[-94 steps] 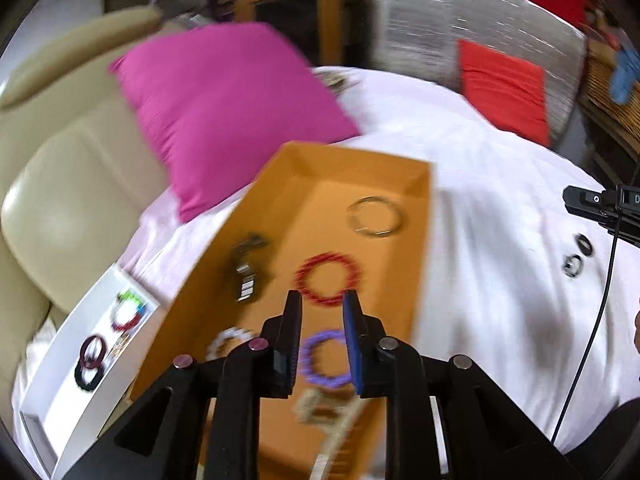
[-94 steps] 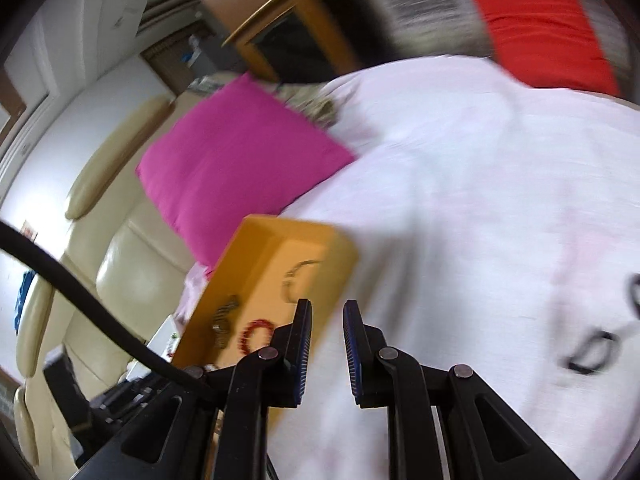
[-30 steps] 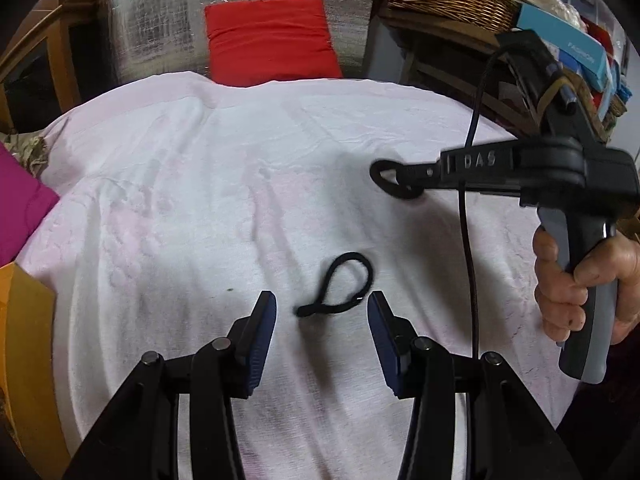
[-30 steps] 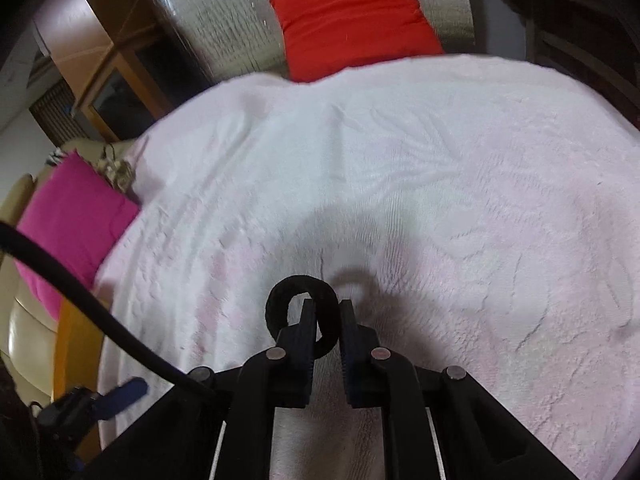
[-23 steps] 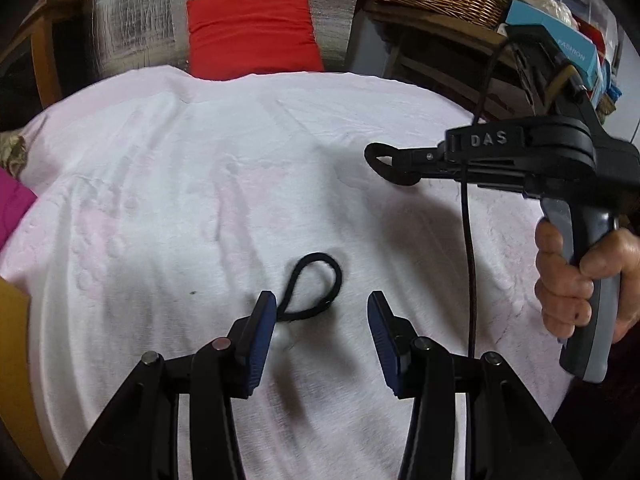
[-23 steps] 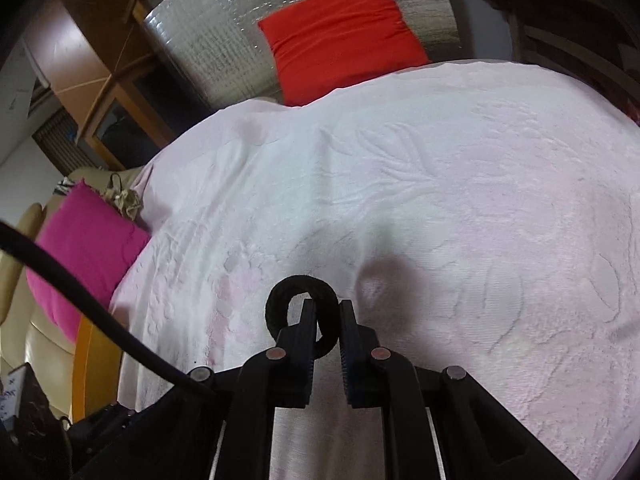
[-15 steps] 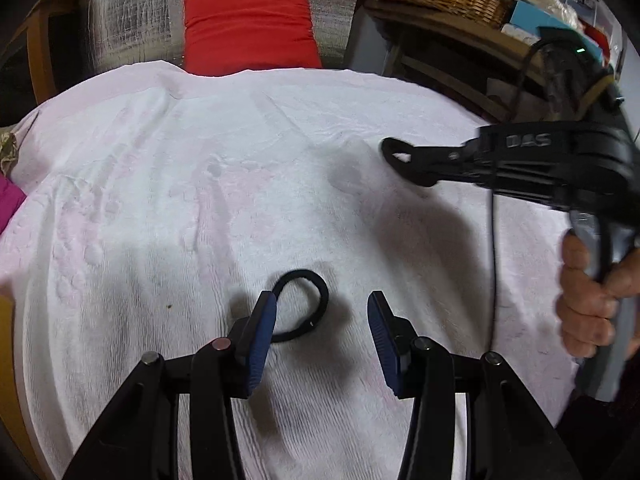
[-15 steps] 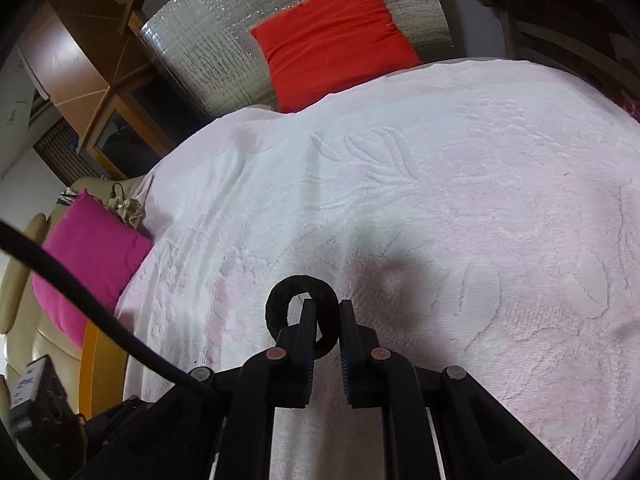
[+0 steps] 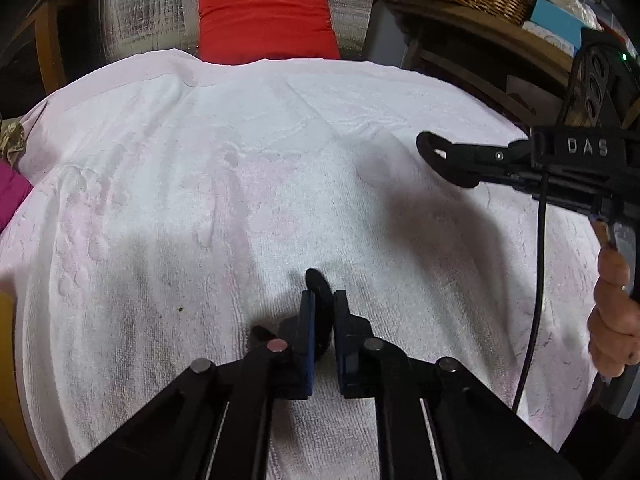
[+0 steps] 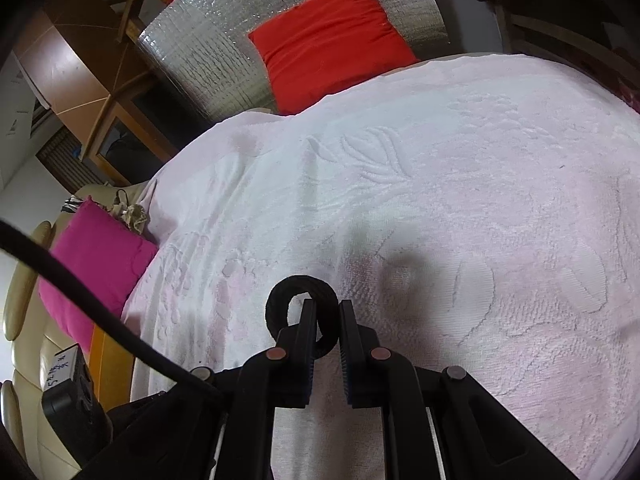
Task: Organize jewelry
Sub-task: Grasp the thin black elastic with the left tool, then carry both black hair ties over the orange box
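Black hair ties clamped in both grippers above a white towel [image 9: 240,184].
Left gripper [image 9: 324,320], jaws just closed, pinches a thin hair tie [image 9: 318,280]; right gripper [image 10: 328,332], at 2 o'clock, grips a thick one [image 10: 280,300]. Shallow edge pinches could let either slip during lifting.

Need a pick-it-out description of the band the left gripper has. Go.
Start at the white towel spread below the red cushion. Near its front edge the left gripper has just closed, and the thin black band pokes up edge-on between its blue pads. The only other band, thicker and fuzzier, hangs off to the right in the right gripper, clear of the towel.
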`<action>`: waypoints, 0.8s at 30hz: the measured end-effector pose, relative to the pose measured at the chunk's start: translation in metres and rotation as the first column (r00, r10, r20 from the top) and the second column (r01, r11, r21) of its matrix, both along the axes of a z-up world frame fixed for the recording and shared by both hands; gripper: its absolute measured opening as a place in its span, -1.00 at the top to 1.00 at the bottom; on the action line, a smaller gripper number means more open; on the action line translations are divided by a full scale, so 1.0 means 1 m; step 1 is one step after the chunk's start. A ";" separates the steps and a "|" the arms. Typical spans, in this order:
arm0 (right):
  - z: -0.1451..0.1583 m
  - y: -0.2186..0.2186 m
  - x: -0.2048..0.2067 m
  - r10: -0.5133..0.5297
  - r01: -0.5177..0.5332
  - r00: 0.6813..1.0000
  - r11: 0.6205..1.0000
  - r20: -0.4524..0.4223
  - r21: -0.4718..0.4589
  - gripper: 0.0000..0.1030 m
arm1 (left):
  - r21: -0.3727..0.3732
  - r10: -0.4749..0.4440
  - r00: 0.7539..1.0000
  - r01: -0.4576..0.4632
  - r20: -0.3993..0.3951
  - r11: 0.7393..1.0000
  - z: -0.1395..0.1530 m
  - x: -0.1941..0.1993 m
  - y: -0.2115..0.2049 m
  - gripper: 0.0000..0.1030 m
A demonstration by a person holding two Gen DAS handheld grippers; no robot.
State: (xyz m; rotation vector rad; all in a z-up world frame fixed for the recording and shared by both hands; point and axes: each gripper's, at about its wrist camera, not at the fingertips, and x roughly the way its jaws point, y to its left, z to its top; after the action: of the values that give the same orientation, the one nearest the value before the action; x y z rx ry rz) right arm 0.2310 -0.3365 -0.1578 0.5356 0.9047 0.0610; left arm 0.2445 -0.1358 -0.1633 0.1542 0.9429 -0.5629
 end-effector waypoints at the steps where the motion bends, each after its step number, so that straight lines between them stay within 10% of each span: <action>1: 0.001 0.001 0.000 0.004 -0.004 1.000 1.000 0.002 0.000 0.77 | -0.012 0.006 1.000 -0.006 0.009 1.000 0.004 0.000 0.003 0.88; 24: 0.023 0.056 -0.003 0.103 -0.106 0.985 0.994 0.135 0.013 0.77 | -0.154 0.203 0.963 -0.176 0.180 0.972 0.066 -0.012 0.087 0.89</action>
State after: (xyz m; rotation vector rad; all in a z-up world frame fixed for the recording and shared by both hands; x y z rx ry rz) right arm 0.2275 -0.2806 -0.1344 0.4966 0.8005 0.1994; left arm 0.2321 -0.0484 -0.0970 -0.0052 0.7168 -0.4243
